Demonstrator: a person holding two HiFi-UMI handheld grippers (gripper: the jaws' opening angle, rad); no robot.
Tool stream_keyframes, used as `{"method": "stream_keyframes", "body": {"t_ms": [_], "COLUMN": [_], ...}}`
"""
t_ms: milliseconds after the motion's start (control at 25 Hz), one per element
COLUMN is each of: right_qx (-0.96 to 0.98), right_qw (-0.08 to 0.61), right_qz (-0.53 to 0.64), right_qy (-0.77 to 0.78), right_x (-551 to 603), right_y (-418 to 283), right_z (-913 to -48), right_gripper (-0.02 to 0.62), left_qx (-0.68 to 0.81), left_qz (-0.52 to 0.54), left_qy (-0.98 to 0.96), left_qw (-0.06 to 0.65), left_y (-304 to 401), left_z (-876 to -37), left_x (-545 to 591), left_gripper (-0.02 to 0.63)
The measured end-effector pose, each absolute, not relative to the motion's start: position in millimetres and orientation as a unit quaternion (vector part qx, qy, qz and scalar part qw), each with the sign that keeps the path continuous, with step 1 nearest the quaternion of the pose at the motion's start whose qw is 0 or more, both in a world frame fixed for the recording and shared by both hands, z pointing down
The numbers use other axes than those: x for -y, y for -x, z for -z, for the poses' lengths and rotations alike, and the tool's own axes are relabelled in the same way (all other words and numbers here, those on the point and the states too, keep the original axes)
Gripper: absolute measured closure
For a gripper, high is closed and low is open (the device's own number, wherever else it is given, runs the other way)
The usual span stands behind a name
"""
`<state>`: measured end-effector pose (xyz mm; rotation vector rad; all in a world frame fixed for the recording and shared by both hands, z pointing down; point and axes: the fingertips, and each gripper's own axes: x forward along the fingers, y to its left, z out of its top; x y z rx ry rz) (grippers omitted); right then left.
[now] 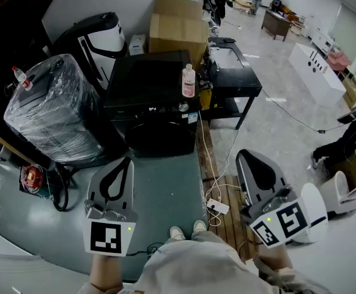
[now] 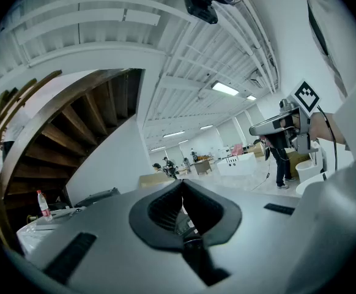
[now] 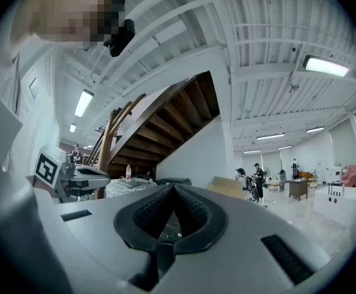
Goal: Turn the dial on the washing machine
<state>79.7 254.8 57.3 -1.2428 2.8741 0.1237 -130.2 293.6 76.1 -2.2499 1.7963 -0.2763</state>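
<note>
The black washing machine (image 1: 156, 100) stands a few steps ahead on the grey floor, its round door facing me. Its control strip carries a small lit display (image 1: 153, 109) and a round dial (image 1: 183, 107) at the right end. A pink bottle (image 1: 189, 81) stands on its top. My left gripper (image 1: 128, 160) is held low at the left, well short of the machine, jaws shut on nothing. My right gripper (image 1: 241, 154) is at the right, also shut and empty. In the gripper views both point up and forward, left gripper (image 2: 181, 182) and right gripper (image 3: 174, 188) with their pads together.
A plastic-wrapped bulk (image 1: 55, 109) stands left of the machine, cardboard boxes (image 1: 178, 26) behind it, a black table (image 1: 233, 72) to its right. A wooden pallet (image 1: 227, 216) with a power strip (image 1: 218, 207) and cables lies by my feet (image 1: 187, 230). A staircase (image 3: 166, 121) rises at the left.
</note>
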Motion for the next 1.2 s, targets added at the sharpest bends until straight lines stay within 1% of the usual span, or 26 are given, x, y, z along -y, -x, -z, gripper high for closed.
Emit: {"method": "stream_keyframes", "body": {"t_ms": [200, 640, 920, 1080, 1200], "right_qx": [-0.914, -0.917, -0.919, -0.921, -0.921], "right_qw": [0.006, -0.001, -0.005, -0.010, -0.016], "right_qz": [-0.039, -0.030, -0.020, -0.012, -0.012], "right_qy": [0.404, 0.397, 0.393, 0.388, 0.388], "right_x": [-251, -248, -247, -251, -246], "right_y": [-83, -74, -62, -53, -49], "right_z": [-61, -68, -78, -87, -94], "right_gripper": [0.566, 0.566, 0.566, 0.566, 0.566], "left_qx": [-0.622, -0.618, -0.639, -0.635, -0.630], "left_qz": [0.086, 0.100, 0.071, 0.071, 0.079], "left_qy": [0.769, 0.771, 0.759, 0.760, 0.764], "left_qw": [0.123, 0.119, 0.105, 0.120, 0.115], "left_y": [132, 136, 156, 157, 155], "left_z": [-75, -81, -77, -74, -81], "left_x": [-294, -295, -297, -294, -291], "left_gripper": [0.586, 0.586, 0.586, 0.586, 0.586]}}
